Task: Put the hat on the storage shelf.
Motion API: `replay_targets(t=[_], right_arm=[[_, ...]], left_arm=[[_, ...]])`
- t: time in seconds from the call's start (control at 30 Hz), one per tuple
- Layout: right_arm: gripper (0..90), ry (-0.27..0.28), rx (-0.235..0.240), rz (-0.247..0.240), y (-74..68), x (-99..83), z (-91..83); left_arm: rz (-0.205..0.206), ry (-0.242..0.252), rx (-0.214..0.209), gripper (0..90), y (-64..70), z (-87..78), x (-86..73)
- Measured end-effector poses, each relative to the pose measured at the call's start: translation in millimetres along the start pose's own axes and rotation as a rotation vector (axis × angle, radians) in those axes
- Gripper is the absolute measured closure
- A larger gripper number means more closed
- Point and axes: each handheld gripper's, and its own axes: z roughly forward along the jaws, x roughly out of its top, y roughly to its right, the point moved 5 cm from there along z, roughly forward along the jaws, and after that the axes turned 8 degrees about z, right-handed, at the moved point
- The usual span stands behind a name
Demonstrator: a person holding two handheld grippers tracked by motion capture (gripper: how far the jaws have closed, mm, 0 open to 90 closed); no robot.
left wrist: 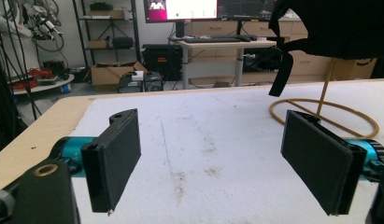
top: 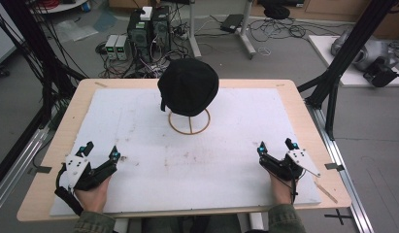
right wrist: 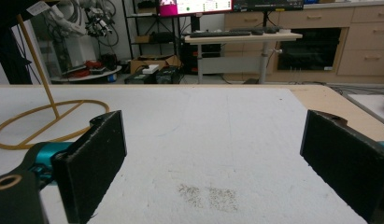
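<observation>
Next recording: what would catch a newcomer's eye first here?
A black cap perched on a thin wooden ring-base stand at the far middle of the white mat. At the near edge, the left gripper and right gripper rest apart, both open and holding nothing.

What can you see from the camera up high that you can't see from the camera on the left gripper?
The high view alone takes in both hands with the left gripper and right gripper, each with jaws apart, the whole black hat, and computer boxes on the floor. The left gripper view alone shows lit monitors on a desk and the hat's strap hanging down. Both share the white board, the hat, and the stand's yellow ring.
</observation>
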Motion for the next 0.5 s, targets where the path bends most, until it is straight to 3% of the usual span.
replay_targets(t=[0.5], right_arm=[[6.2,-0.008,0.001,-0.003,0.1,-1.3,0.7]], left_arm=[[-0.029,-0.023,0.001,20.3,-3.9,2.1,-4.5]])
